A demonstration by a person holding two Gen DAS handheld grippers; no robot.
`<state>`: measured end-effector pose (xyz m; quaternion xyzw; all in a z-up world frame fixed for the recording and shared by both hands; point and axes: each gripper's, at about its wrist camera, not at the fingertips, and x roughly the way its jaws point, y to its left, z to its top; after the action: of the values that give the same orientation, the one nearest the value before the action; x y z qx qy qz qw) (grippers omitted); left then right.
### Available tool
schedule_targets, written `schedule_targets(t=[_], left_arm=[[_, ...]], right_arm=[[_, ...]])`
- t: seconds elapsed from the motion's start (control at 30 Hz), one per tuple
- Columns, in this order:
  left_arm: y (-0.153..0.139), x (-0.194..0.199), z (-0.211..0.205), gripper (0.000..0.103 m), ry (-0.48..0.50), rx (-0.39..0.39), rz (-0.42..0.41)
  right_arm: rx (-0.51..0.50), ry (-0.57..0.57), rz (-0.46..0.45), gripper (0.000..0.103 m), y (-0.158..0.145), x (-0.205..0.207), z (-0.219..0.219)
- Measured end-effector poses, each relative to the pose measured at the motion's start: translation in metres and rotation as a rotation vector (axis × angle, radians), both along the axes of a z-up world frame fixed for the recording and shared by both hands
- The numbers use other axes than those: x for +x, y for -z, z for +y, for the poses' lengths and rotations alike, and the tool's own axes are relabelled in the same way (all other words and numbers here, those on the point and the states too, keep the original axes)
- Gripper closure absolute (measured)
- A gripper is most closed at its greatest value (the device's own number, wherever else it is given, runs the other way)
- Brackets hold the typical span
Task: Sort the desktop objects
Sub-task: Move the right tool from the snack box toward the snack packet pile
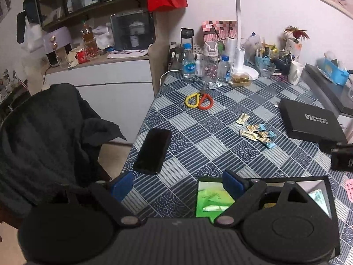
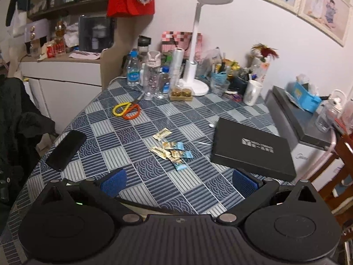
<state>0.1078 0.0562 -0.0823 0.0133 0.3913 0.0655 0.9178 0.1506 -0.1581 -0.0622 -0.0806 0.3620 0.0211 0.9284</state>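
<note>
Several small snack packets (image 1: 257, 133) (image 2: 171, 149) lie loose in the middle of the blue patterned table (image 1: 198, 145) (image 2: 141, 137). Scissors with yellow and orange handles (image 1: 199, 100) (image 2: 126, 110) lie further back. A black phone (image 1: 153, 151) (image 2: 66, 150) rests at the table's left edge, just ahead of my left gripper (image 1: 177, 186), which is open and empty. A flat black box (image 1: 311, 121) (image 2: 251, 149) sits at the right. My right gripper (image 2: 177, 183) is open, with nothing between its blue pads.
An open black box with a green lining (image 1: 211, 199) sits under the left gripper's right finger. Bottles (image 1: 188, 61), a white lamp (image 1: 239, 53), a white mug (image 1: 294, 72) and a pen basket (image 1: 262, 60) crowd the table's back. A dark-draped chair (image 1: 50, 137) stands left.
</note>
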Motion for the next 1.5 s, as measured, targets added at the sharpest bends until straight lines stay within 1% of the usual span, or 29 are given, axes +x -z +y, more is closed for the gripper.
schedule_targets(t=[0.1, 0.3, 0.47, 0.73, 0.87, 1.0, 1.17, 1.3, 1.5], left_arm=[[0.001, 0.003, 0.002, 0.000, -0.003, 0.008, -0.007], [0.005, 0.010, 0.008, 0.000, 0.003, -0.015, 0.005], [0.012, 0.016, 0.011, 0.000, 0.007, -0.023, 0.026], [0.019, 0.024, 0.012, 0.000, 0.013, -0.016, 0.038], [0.024, 0.029, 0.014, 0.000, 0.009, -0.012, 0.047], [0.030, 0.034, 0.021, 0.000, -0.010, -0.026, 0.056], [0.037, 0.041, 0.028, 0.000, -0.030, -0.043, 0.067], [0.040, 0.044, 0.031, 0.000, -0.035, -0.035, 0.064], [0.047, 0.052, 0.036, 0.000, -0.047, -0.039, 0.076]], right_arm=[[0.029, -0.013, 0.013, 0.000, 0.001, 0.017, -0.004], [0.070, -0.002, 0.054, 0.000, 0.005, 0.060, -0.010], [0.146, 0.015, 0.089, 0.000, 0.010, 0.096, -0.013], [0.172, 0.017, 0.118, 0.000, 0.025, 0.148, 0.009], [0.189, 0.022, 0.130, 0.000, 0.038, 0.172, 0.018], [0.224, 0.027, 0.147, 0.000, 0.053, 0.194, 0.026], [0.266, 0.054, 0.181, 0.000, 0.075, 0.227, 0.028], [0.284, 0.080, 0.216, 0.000, 0.096, 0.254, 0.029], [0.241, 0.113, 0.237, 0.002, 0.131, 0.284, 0.035]])
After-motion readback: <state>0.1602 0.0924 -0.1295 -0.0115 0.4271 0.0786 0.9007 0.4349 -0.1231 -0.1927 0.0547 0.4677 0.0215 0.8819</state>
